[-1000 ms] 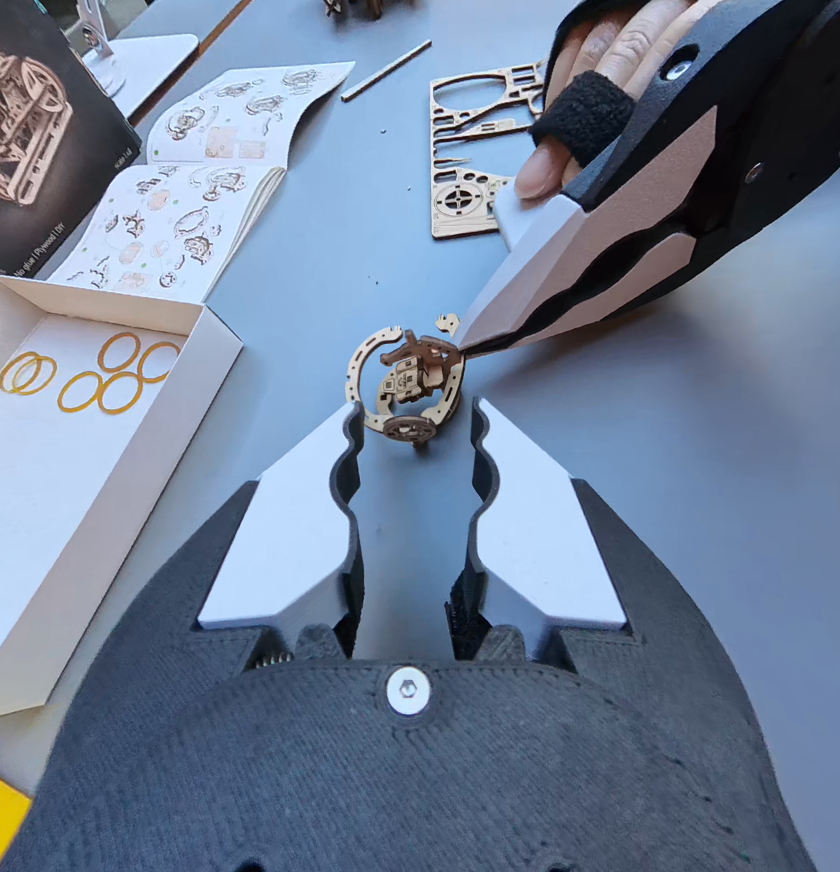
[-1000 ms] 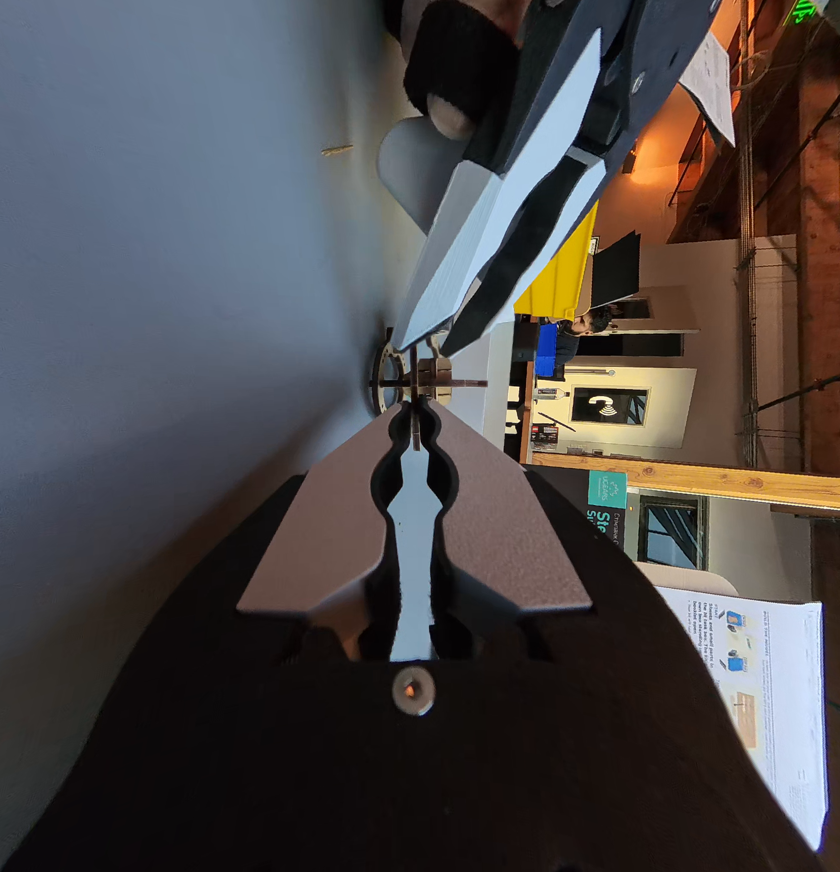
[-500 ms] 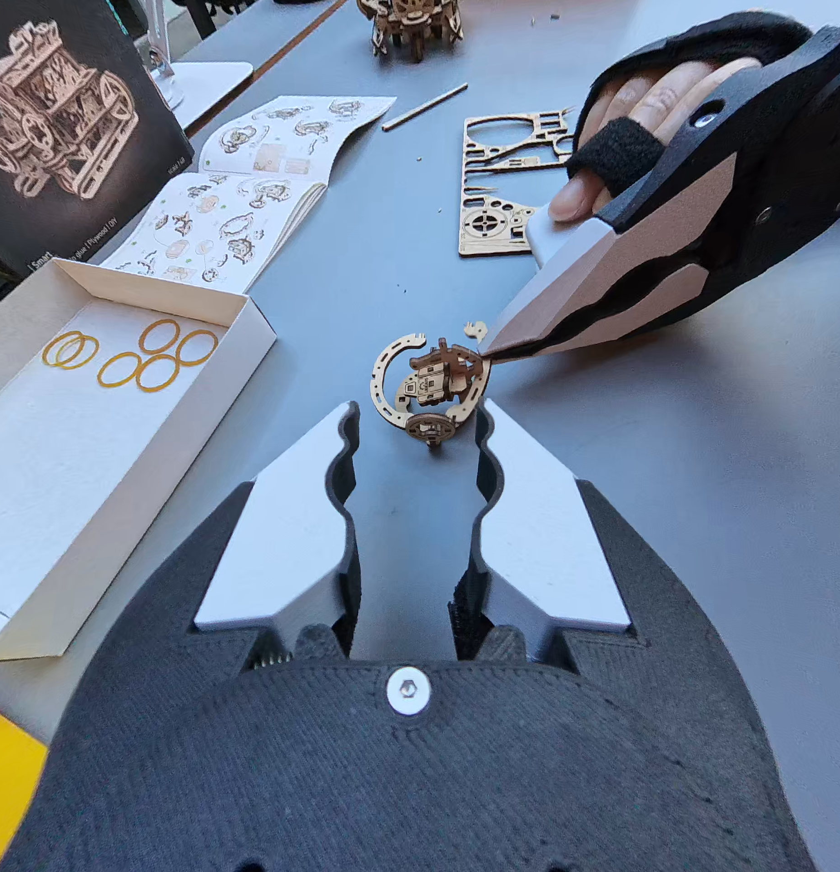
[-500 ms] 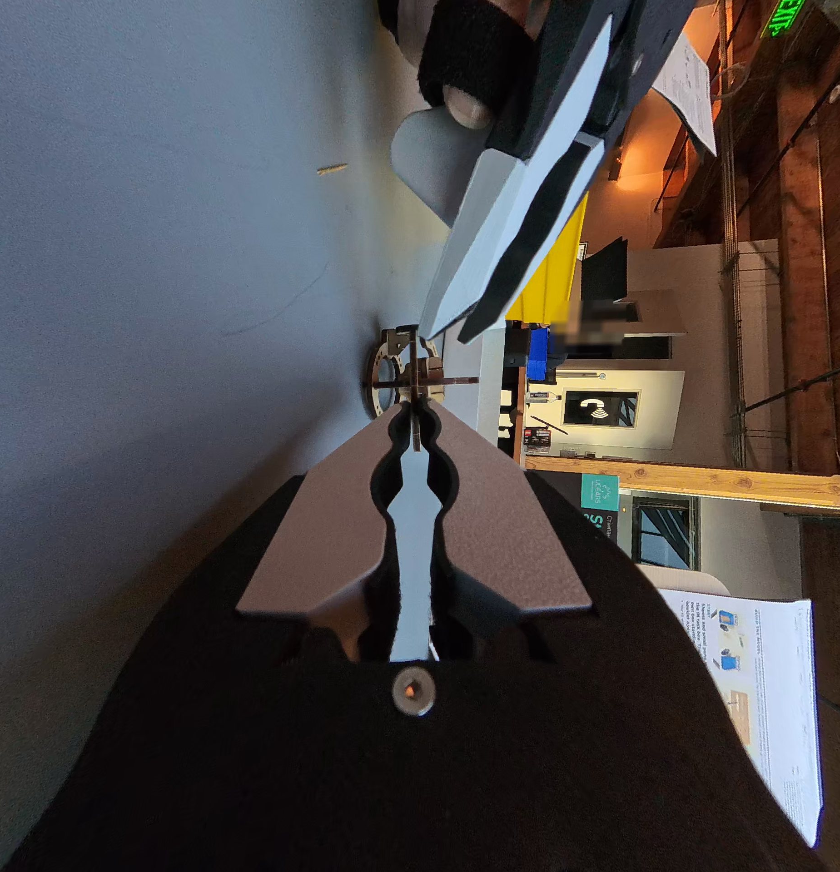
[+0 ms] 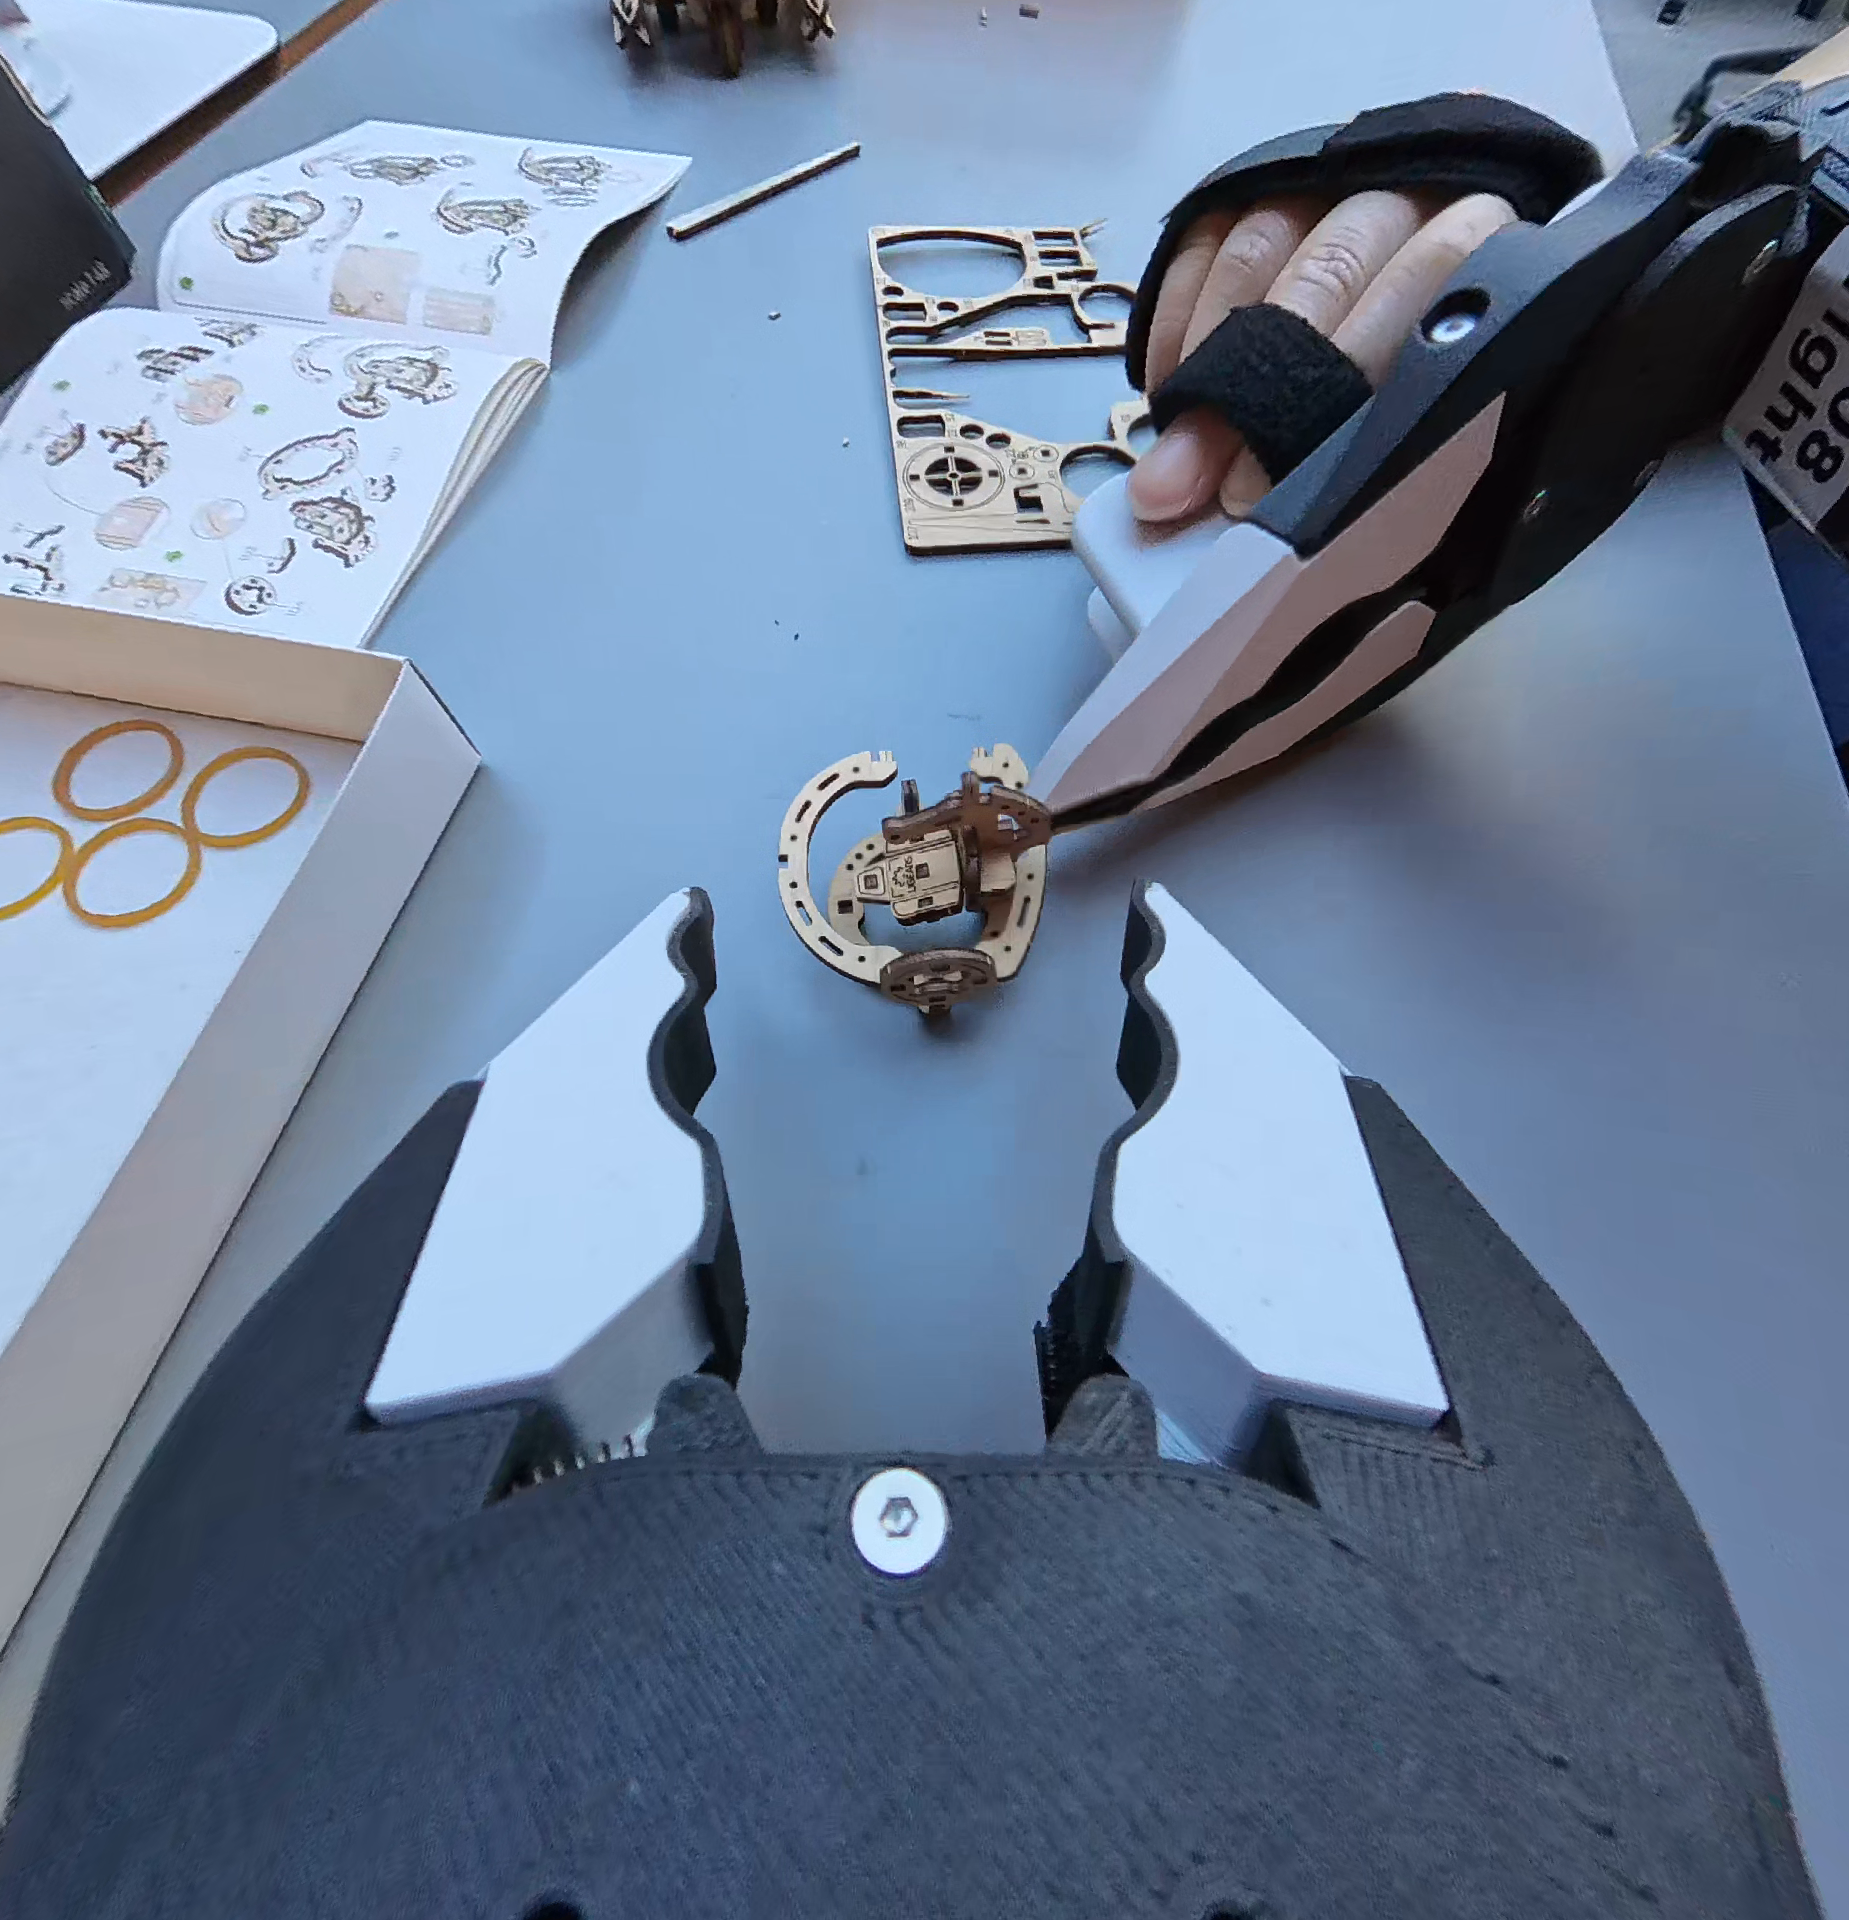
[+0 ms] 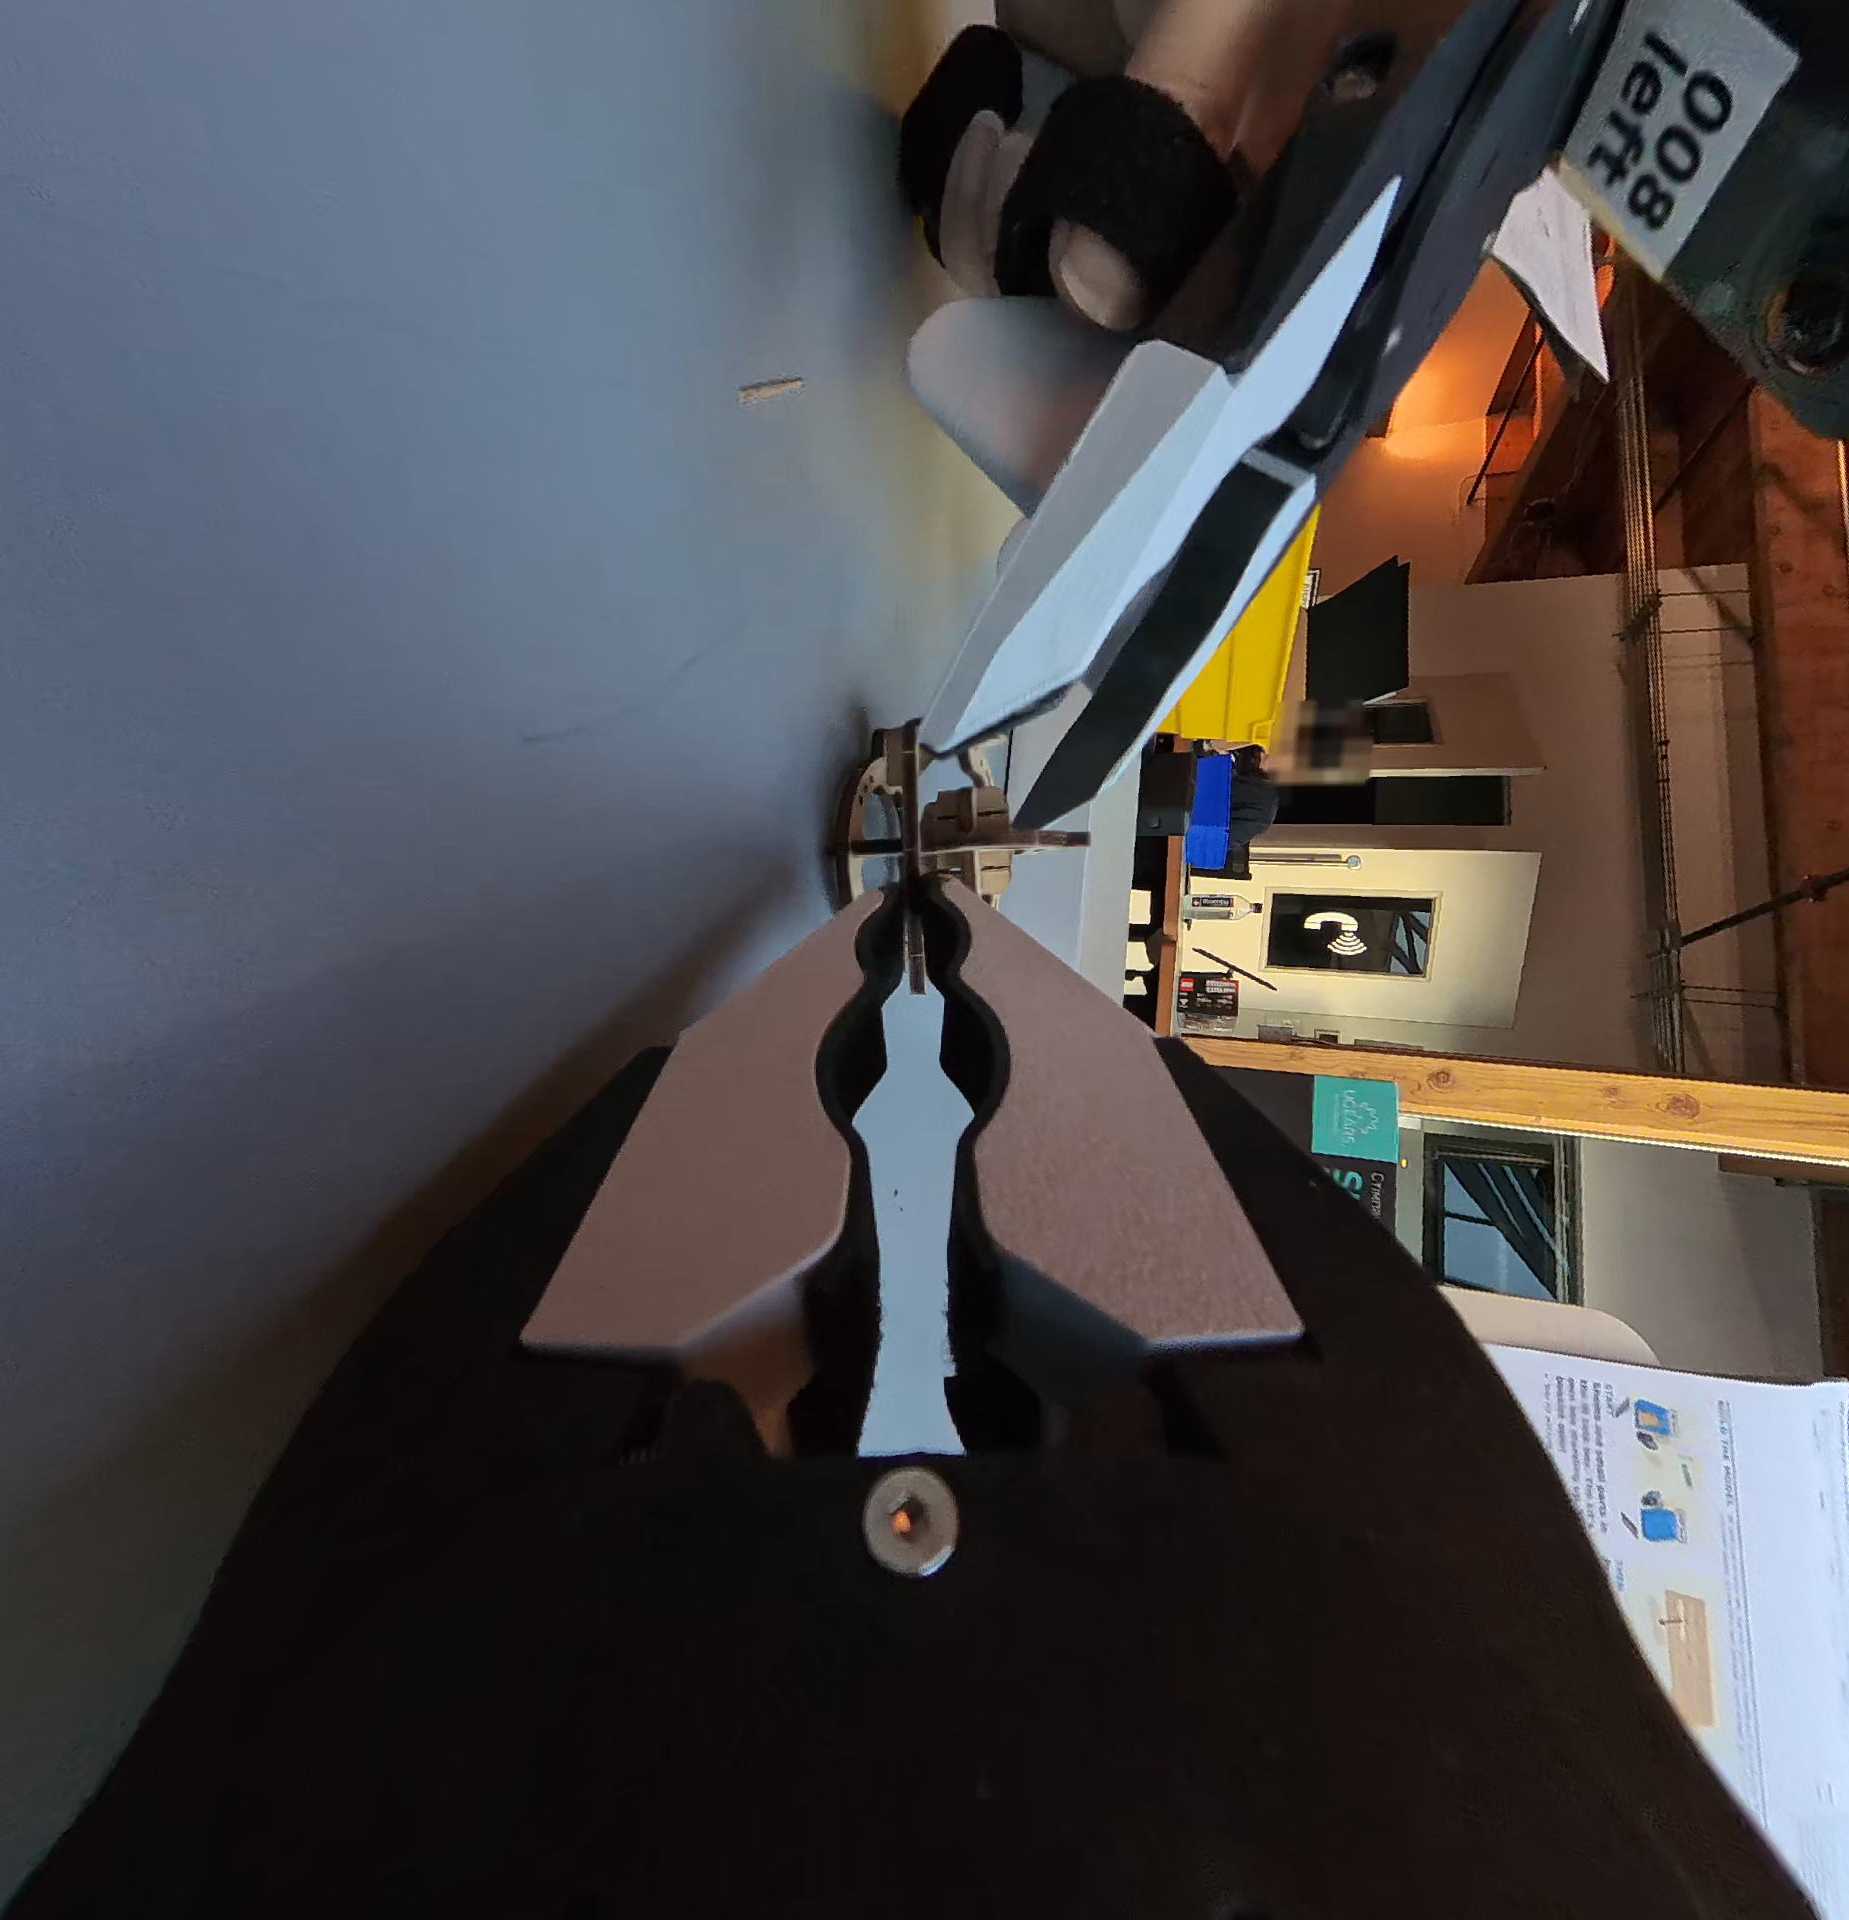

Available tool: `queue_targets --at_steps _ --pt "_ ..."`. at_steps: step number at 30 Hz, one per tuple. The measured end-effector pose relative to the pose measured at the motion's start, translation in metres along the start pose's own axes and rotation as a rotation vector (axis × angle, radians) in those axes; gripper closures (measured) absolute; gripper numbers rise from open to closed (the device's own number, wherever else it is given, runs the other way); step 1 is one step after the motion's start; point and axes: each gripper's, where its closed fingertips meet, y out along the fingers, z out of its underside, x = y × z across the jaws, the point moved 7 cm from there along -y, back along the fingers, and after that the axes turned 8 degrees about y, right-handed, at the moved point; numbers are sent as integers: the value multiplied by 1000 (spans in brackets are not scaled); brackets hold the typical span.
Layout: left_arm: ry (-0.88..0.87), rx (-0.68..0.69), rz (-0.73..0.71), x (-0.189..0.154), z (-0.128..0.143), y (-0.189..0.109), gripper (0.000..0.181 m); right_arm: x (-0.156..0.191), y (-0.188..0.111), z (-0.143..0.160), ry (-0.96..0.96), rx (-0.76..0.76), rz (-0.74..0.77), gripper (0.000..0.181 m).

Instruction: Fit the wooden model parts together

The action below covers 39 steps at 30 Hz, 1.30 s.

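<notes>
The small wooden model (image 5: 915, 894), a horseshoe-shaped ring with a little assembly inside, stands on edge on the grey table (image 5: 1419, 1039). My right gripper (image 5: 1050, 821) comes in from the right and is shut on a thin dark piece at the model's upper right. In the right wrist view its tips (image 6: 915, 914) pinch that thin piece (image 6: 915, 831) edge-on. My left gripper (image 5: 915, 899) is open and empty, its fingers either side of the model and just short of it. It also shows in the right wrist view (image 6: 1013, 769). A tiny loose wooden bit (image 5: 998, 764) lies behind the model.
A white box (image 5: 421, 748) holding yellow rubber bands (image 5: 130, 821) lies at the left. An open instruction booklet (image 5: 276, 395) is behind it. A punched-out plywood sheet (image 5: 982, 416), a wooden stick (image 5: 764, 187) and another wooden model (image 5: 722, 21) lie farther back. My left and right fingertips are right by each other.
My left gripper has opened wider and drawn back a little from the model. My right gripper stays shut on the model's thin piece in the same spot.
</notes>
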Motion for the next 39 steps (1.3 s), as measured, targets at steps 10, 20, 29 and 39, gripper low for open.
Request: queue_targets --at_steps 10,20,29,39 --pt "11 6 17 0 0 2 111 2 2 0 2 -35 -3 179" --pt "-127 -60 111 11 4 -14 114 -1 2 2 49 -56 -22 179" --pt "-179 -75 200 18 -3 -17 109 -5 -1 6 112 -98 -56 179" --pt "-201 -44 257 21 0 -9 100 -8 4 9 106 -141 -88 179"
